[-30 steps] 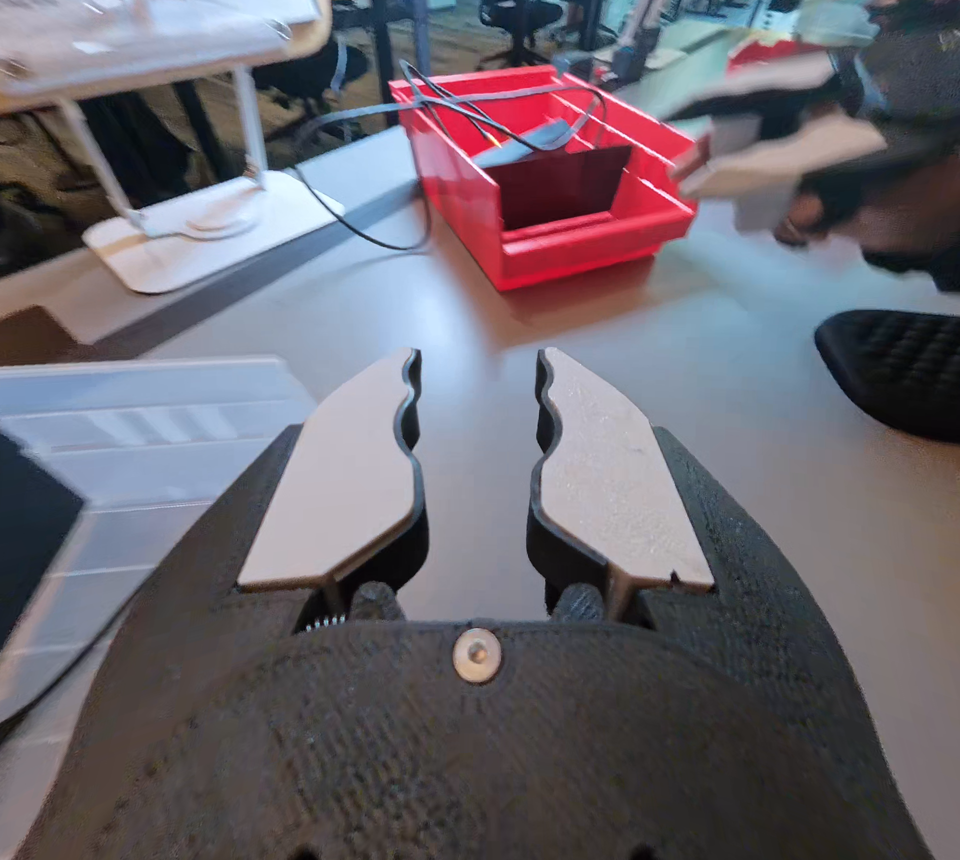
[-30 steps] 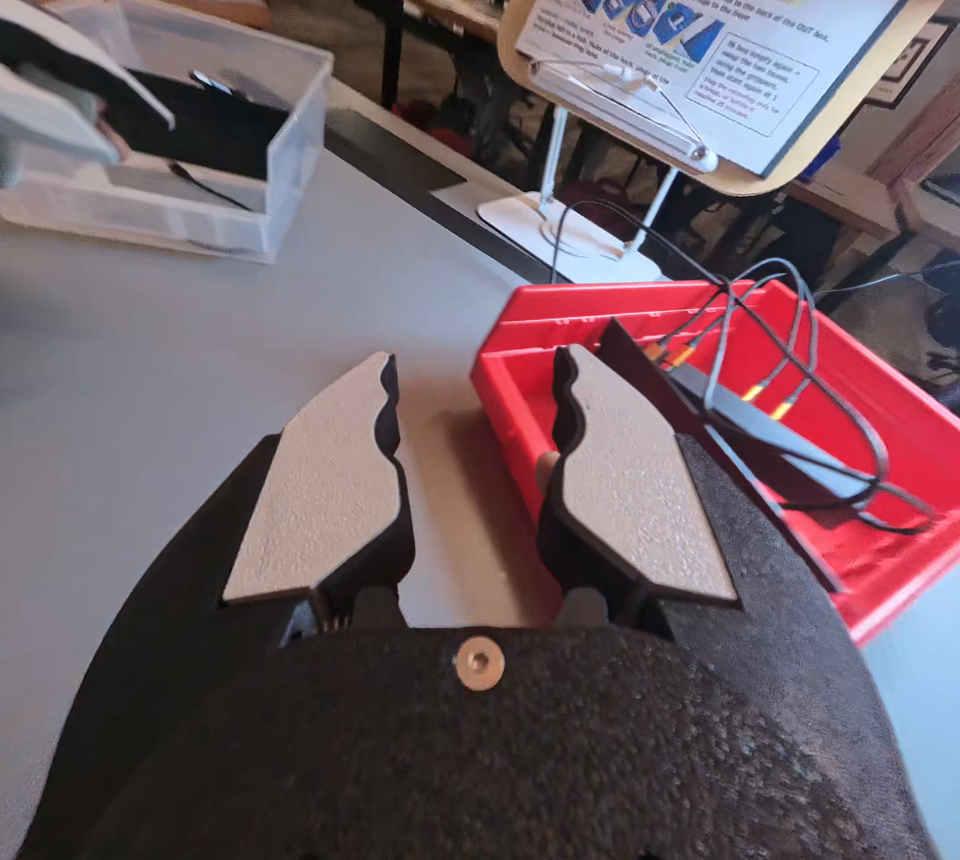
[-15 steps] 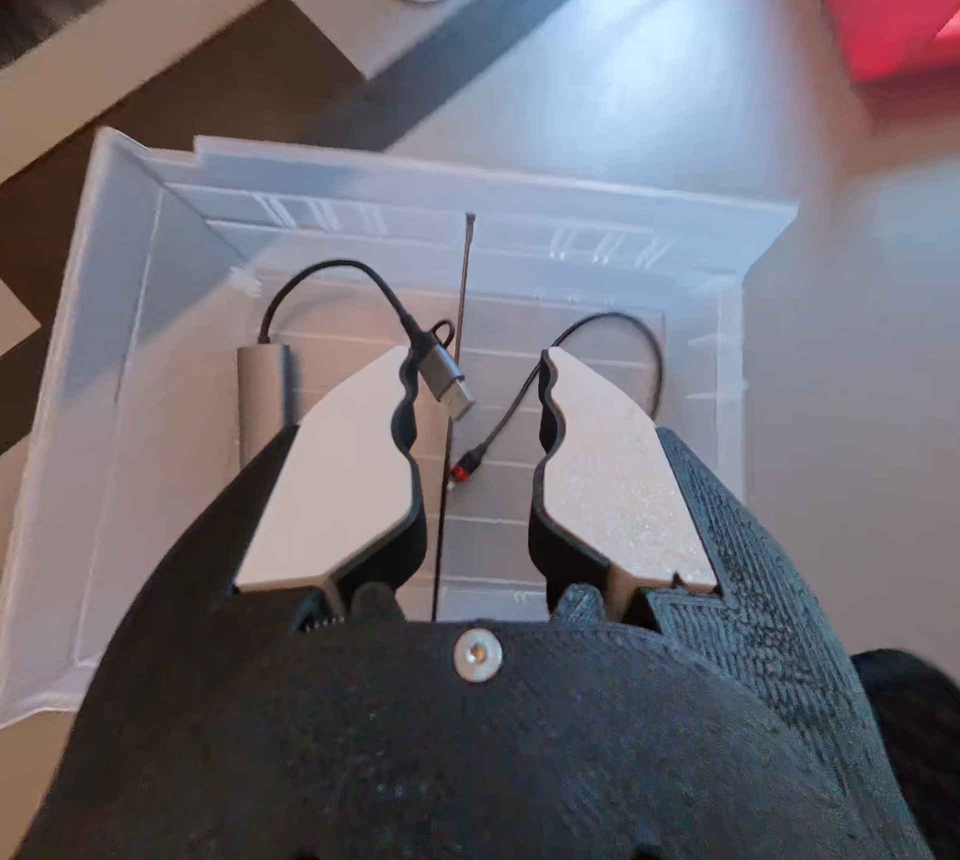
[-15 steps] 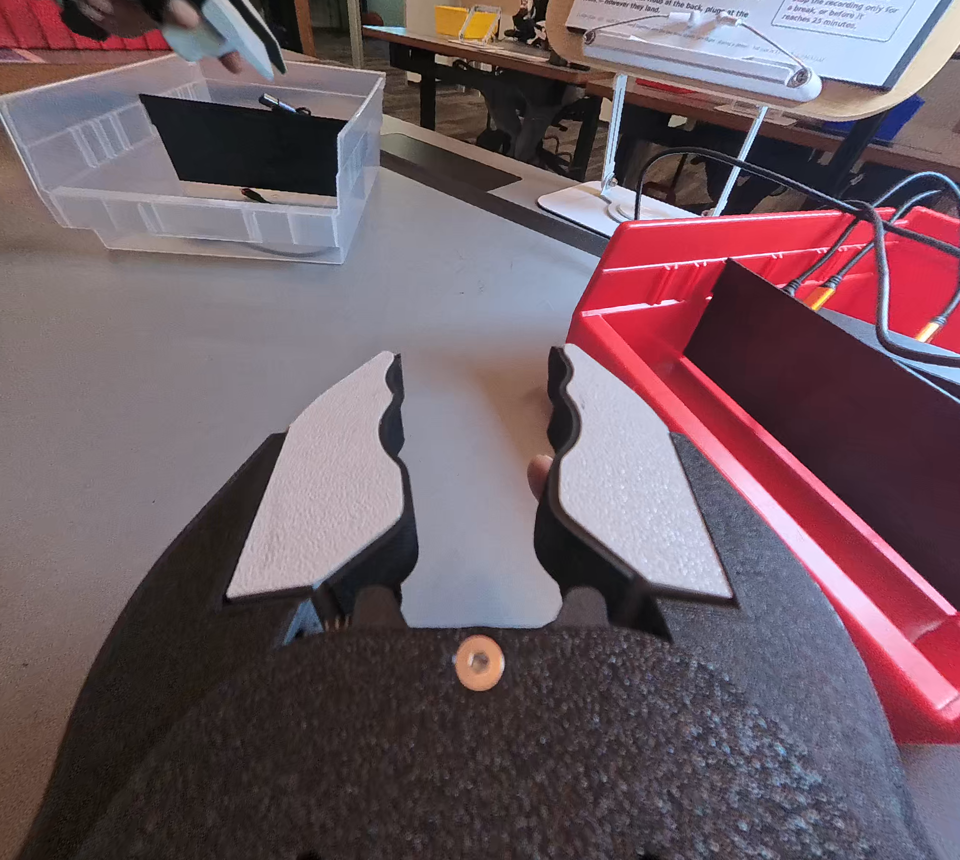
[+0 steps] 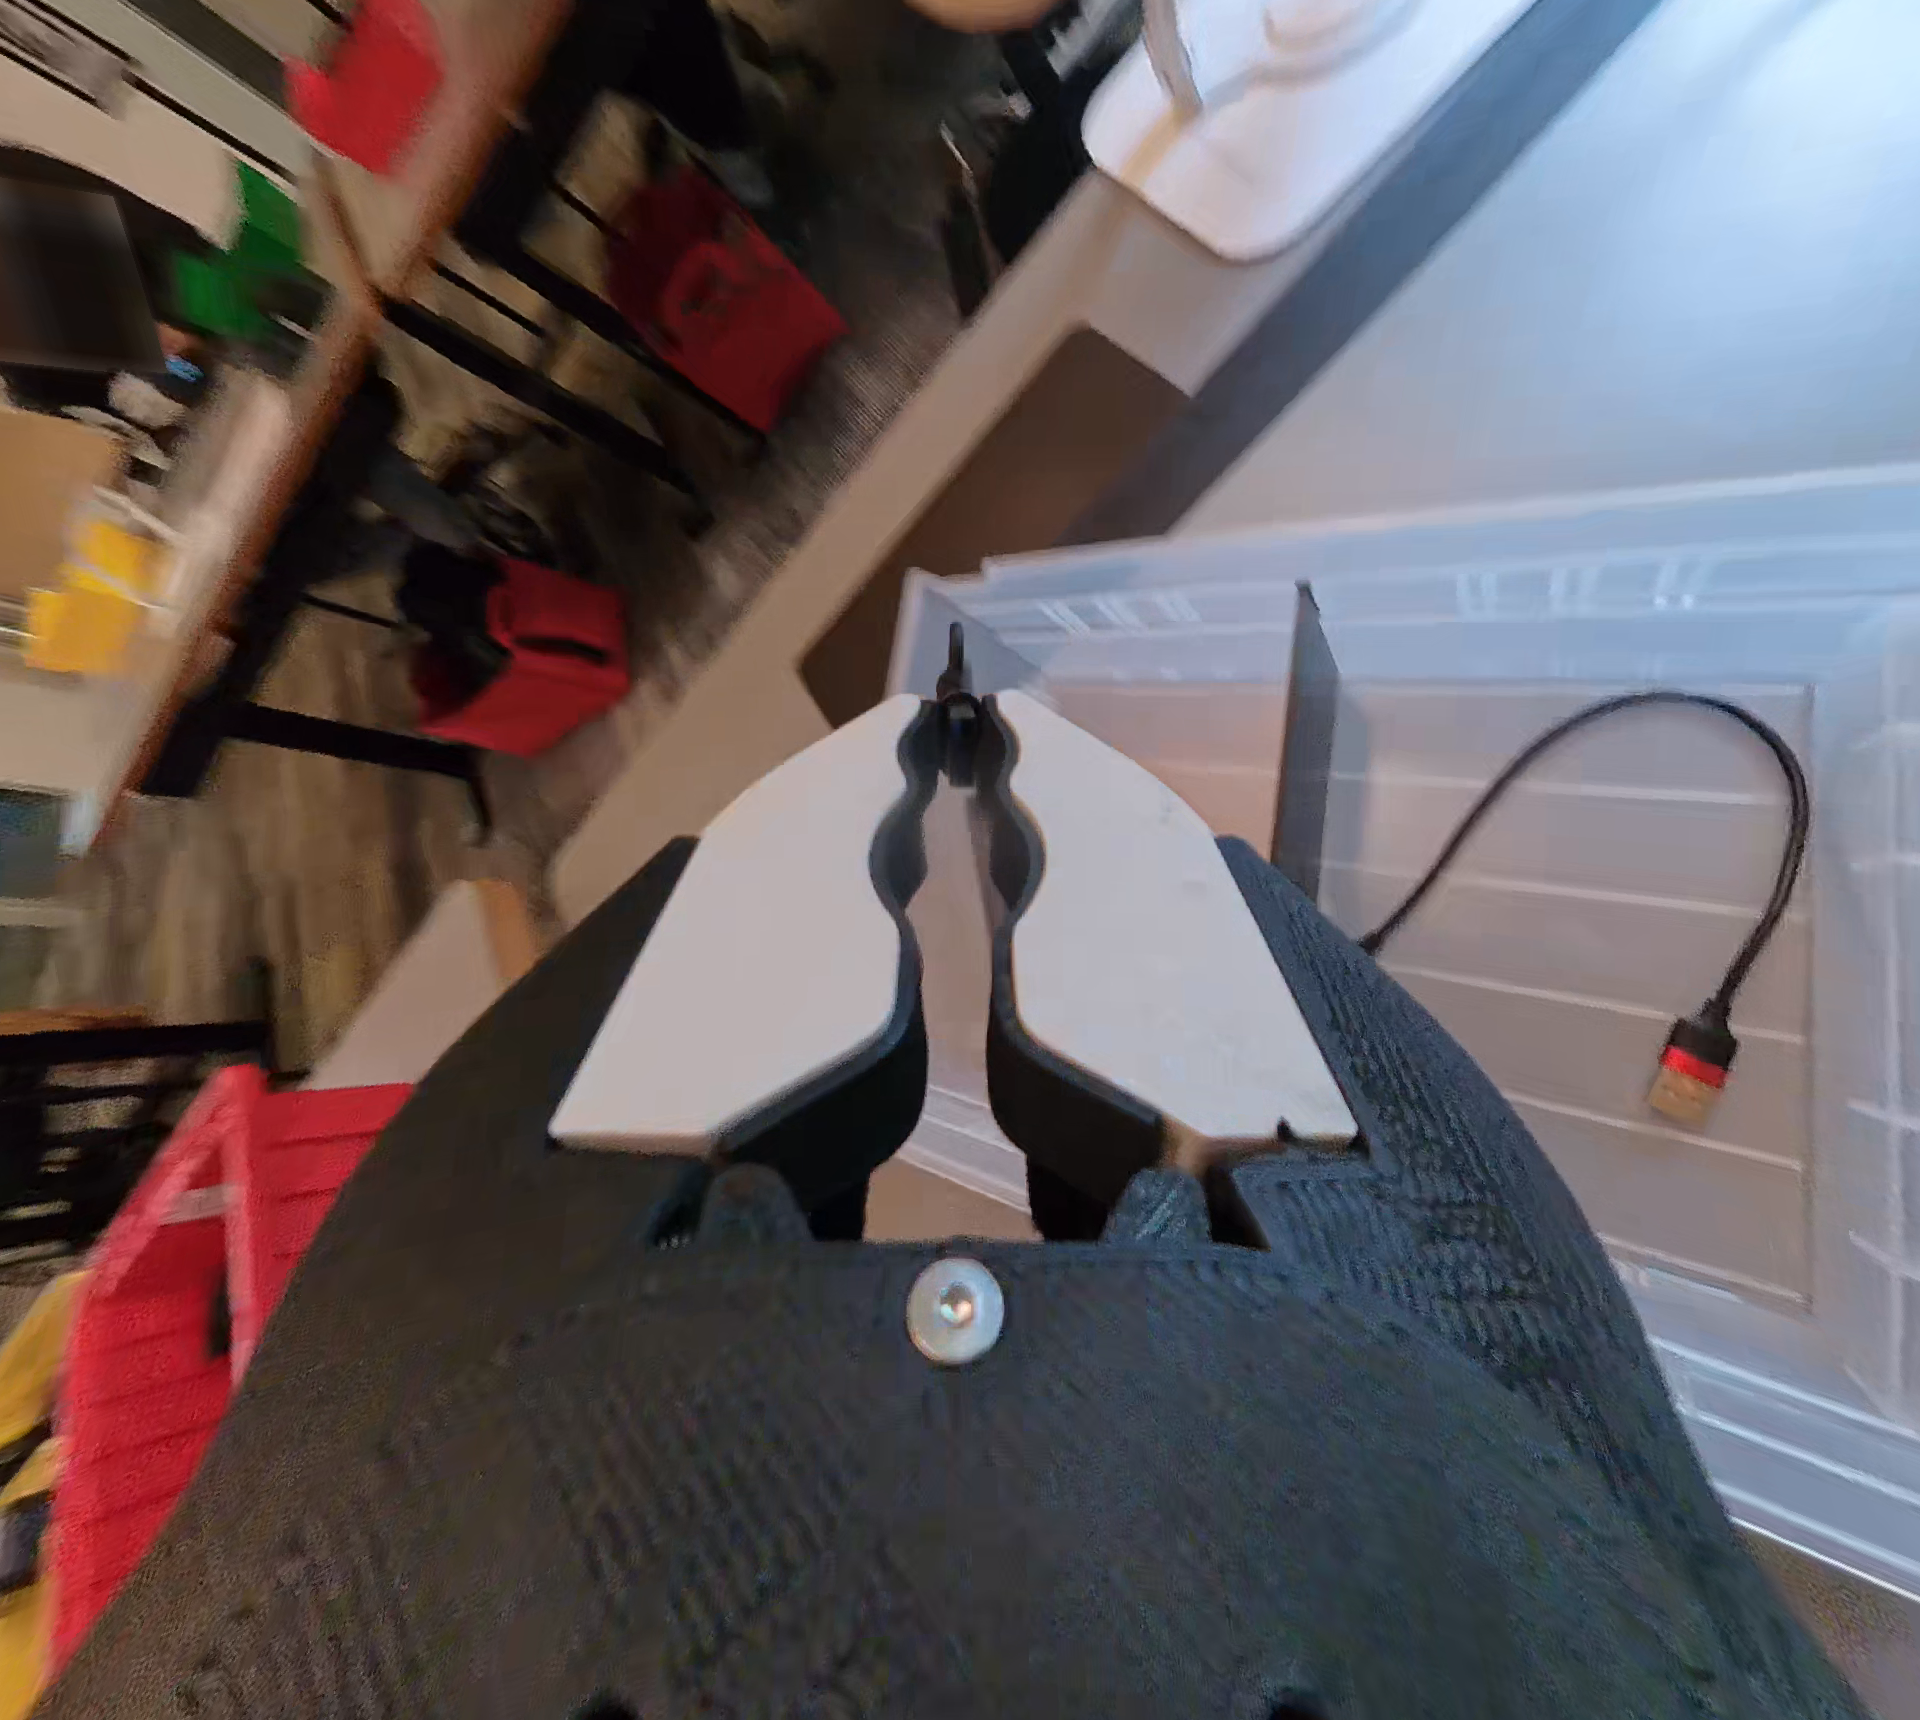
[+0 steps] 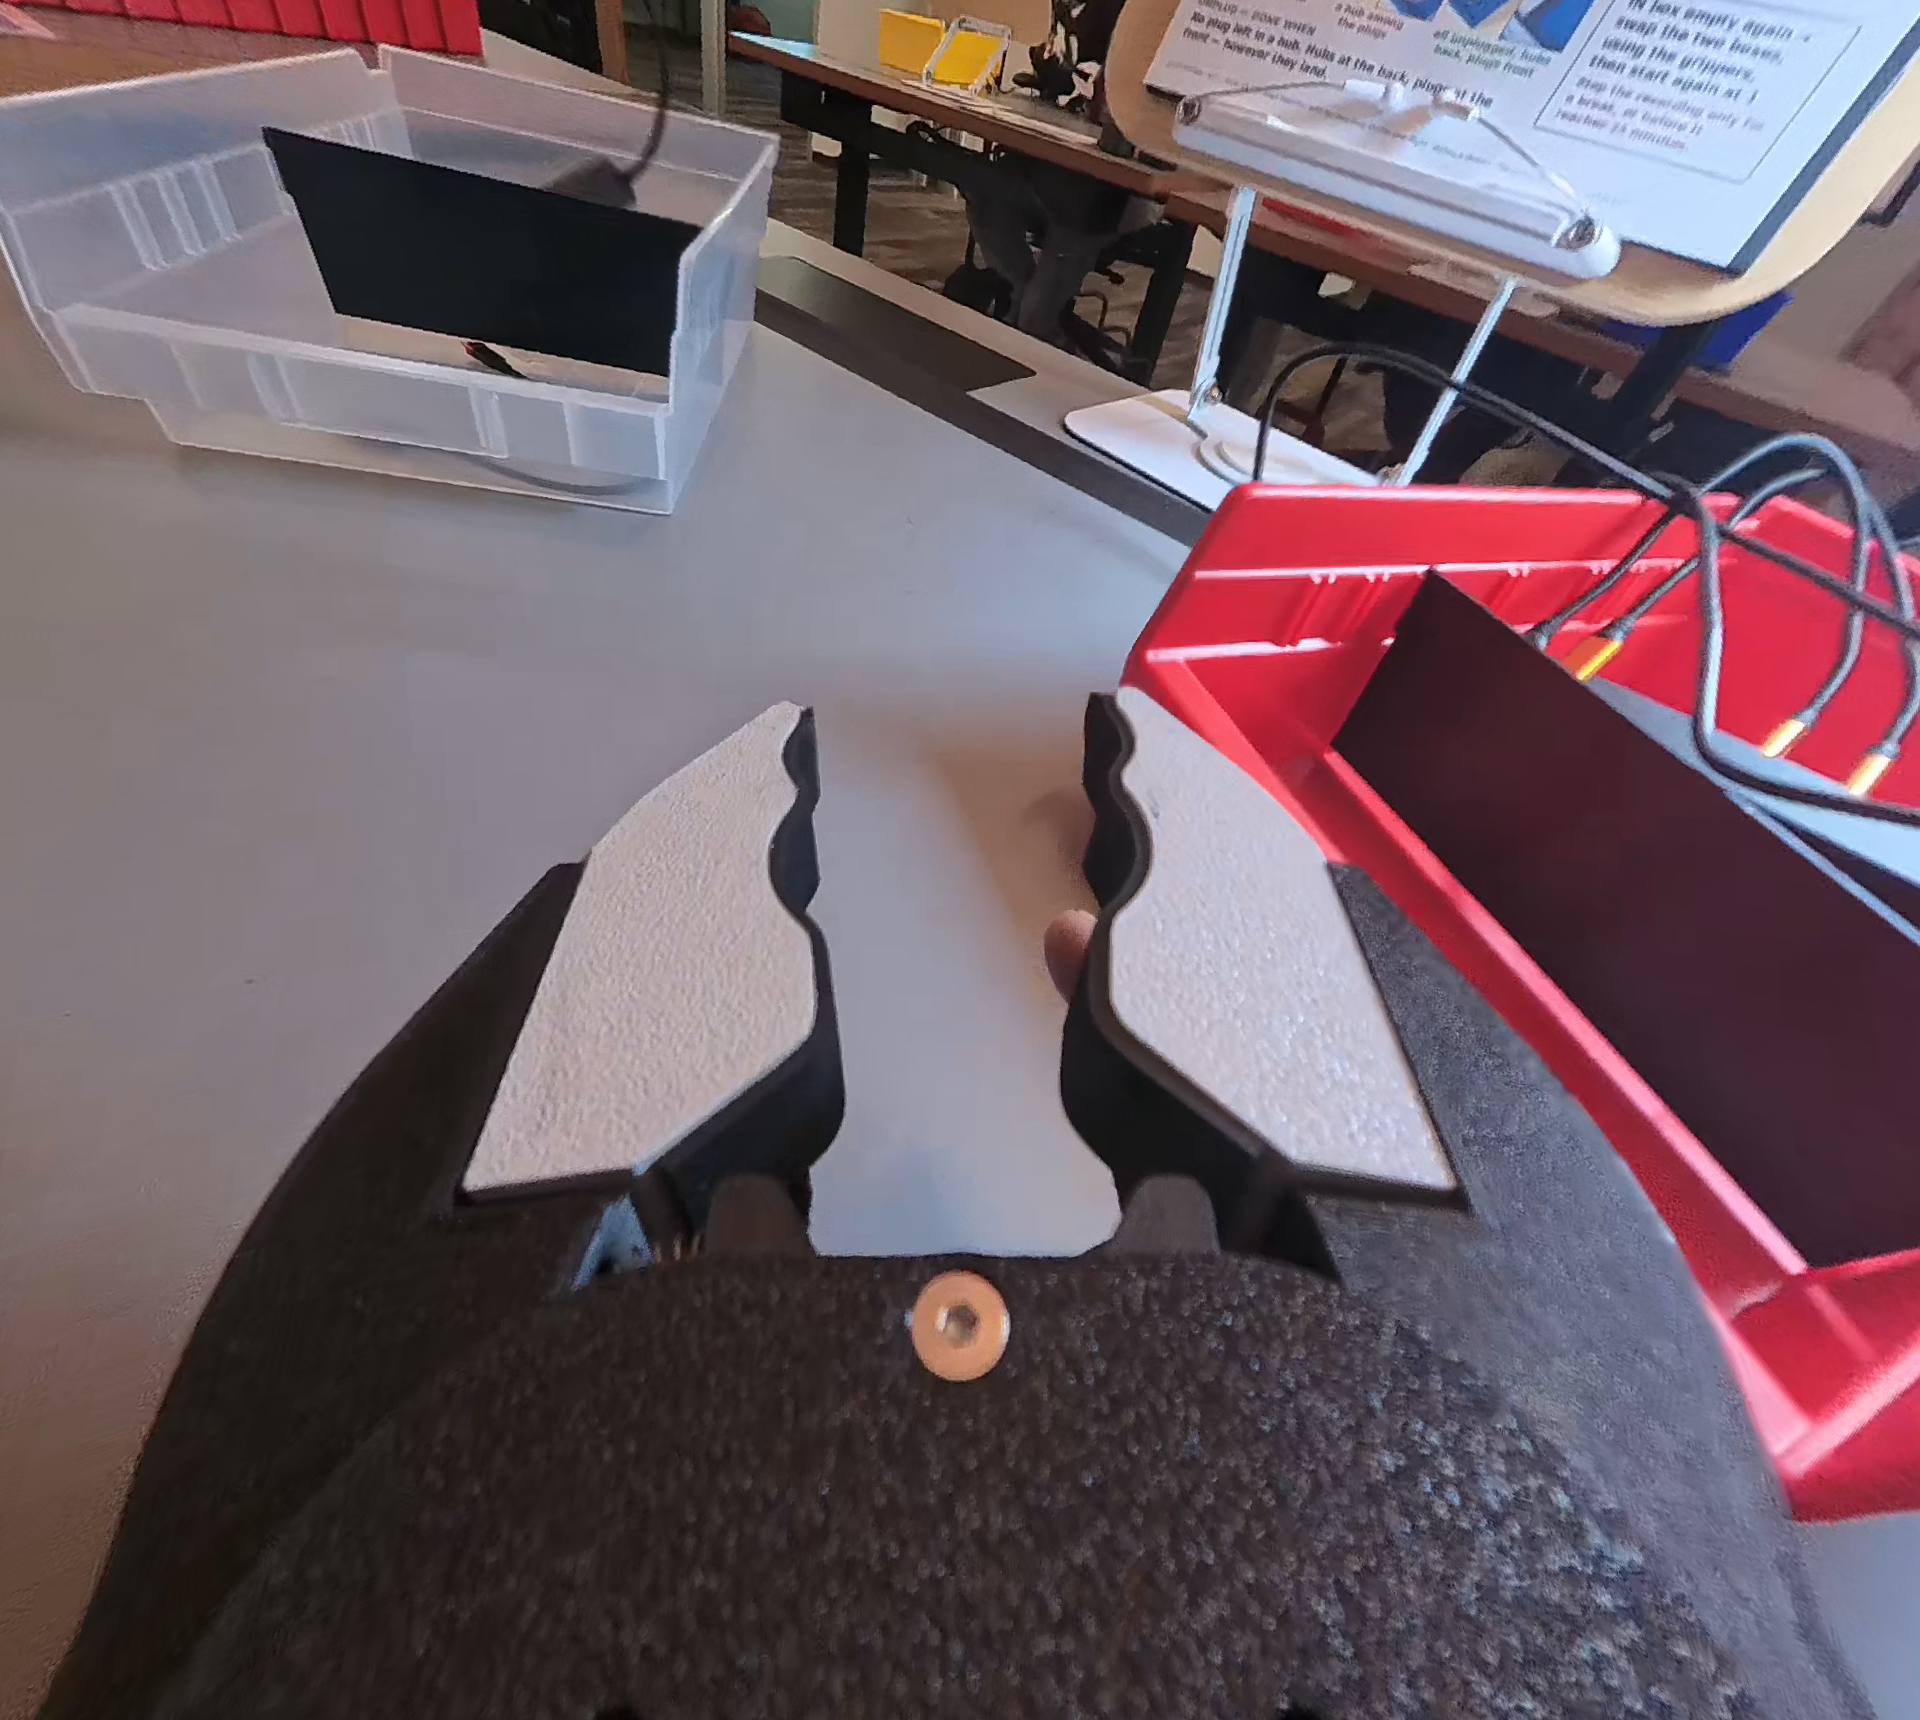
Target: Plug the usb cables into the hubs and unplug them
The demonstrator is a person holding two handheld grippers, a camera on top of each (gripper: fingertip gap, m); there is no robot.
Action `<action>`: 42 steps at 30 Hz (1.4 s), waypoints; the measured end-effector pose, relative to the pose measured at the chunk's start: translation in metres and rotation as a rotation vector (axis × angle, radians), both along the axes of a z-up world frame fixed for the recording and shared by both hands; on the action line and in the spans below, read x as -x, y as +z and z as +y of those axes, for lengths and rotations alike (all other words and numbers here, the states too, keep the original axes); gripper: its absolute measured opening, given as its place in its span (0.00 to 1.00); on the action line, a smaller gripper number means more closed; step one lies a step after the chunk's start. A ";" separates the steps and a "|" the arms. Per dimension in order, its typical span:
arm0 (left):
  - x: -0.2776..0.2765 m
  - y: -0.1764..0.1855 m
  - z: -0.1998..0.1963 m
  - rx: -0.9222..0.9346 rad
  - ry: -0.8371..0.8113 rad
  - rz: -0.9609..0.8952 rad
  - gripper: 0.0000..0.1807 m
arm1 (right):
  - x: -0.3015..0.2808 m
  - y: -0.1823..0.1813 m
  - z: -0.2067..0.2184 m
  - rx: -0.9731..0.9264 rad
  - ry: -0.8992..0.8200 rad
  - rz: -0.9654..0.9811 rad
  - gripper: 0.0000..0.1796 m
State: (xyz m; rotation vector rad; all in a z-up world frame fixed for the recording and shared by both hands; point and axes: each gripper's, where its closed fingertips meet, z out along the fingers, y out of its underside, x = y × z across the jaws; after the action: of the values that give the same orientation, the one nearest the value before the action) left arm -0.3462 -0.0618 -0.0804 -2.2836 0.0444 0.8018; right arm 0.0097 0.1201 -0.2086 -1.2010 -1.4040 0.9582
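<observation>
Item one, my left gripper [image 5: 954,740]: fingers nearly closed, nipping a thin black cable plug [image 5: 952,714] at the tips, held above the left edge of the clear bin [image 5: 1558,590], where a black divider [image 5: 1311,735] stands upright and a loose usb cable [image 5: 1766,881] with a red-and-gold plug lies in the compartment right of it. Item two, my right gripper [image 6: 945,766]: fingers spread wide, holding nothing, over the bare grey table [image 6: 312,683] just left of the red bin [image 6: 1351,548]. Behind that bin's dark divider [image 6: 1662,891] lies a hub [image 6: 1808,782] with cables [image 6: 1766,590] plugged in; a white document stand [image 6: 1351,216] sits at the table's far edge.
</observation>
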 end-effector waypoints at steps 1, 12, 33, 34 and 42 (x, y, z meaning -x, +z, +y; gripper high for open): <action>-0.006 0.022 0.000 -0.043 -0.006 0.052 0.04 | 0.001 0.004 0.000 -0.016 0.003 0.005 0.28; -0.167 0.206 0.010 -0.495 -0.346 0.199 0.04 | 0.039 0.101 -0.030 -0.081 0.128 0.133 0.31; -0.360 0.091 0.039 -0.660 -1.076 -0.712 0.36 | 0.046 0.082 -0.095 0.255 0.672 0.057 0.20; -0.351 0.076 0.041 -0.651 -1.068 -0.752 0.36 | 0.039 0.091 -0.094 0.268 0.725 0.099 0.20; -0.373 -0.067 0.075 -0.367 -1.065 -1.232 0.34 | 0.002 0.122 -0.115 0.270 1.001 0.238 0.19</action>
State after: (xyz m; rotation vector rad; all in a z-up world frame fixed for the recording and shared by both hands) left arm 0.0266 0.0128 -0.1476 -1.6587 0.4415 -1.0439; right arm 0.0077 0.0050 -0.0866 -0.4674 -1.7192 1.9478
